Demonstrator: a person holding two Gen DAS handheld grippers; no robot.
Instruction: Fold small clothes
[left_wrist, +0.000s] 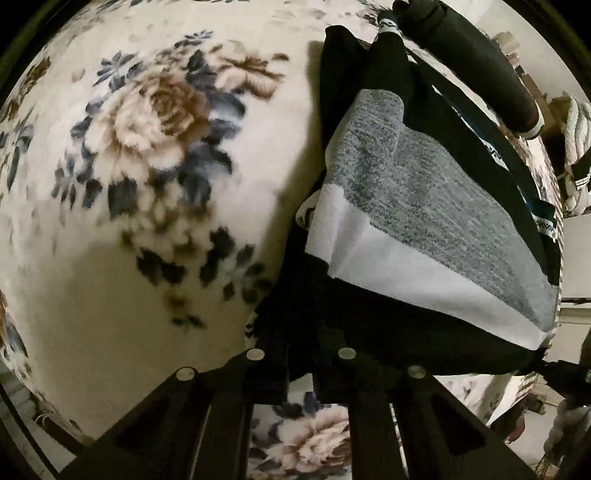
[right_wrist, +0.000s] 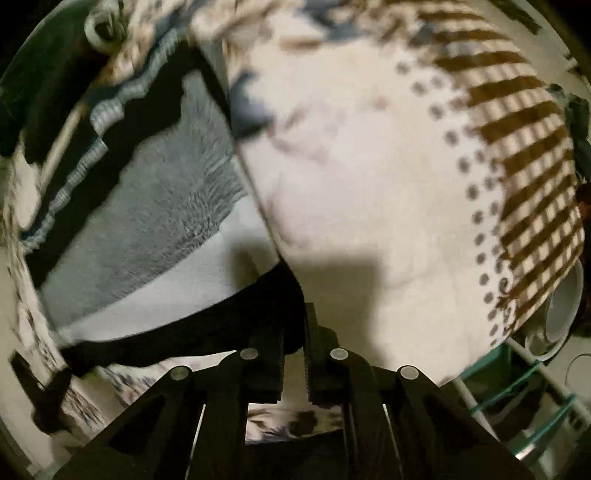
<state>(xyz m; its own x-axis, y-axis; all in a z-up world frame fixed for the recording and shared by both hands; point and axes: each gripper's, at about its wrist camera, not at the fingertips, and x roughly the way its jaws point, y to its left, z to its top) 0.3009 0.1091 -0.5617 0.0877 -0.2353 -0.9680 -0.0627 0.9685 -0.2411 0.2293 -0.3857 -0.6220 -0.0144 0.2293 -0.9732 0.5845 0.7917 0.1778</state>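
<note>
With both grippers clamped on the black hem | left gripper (left_wrist: 314, 354) pinches one corner, right gripper (right_wrist: 293, 343) the other | garment (left_wrist: 424, 206) right-centre of left view, stretched between them | blanket (left_wrist: 147, 147) underneath | long axis runs gripper-to-gripper, fold away from both

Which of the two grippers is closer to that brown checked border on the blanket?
Right. The right gripper pinches the black hem of the grey sock, with the checked border across the cream blanket beyond it. The left gripper holds the hem's other end, no border in its view.
</note>
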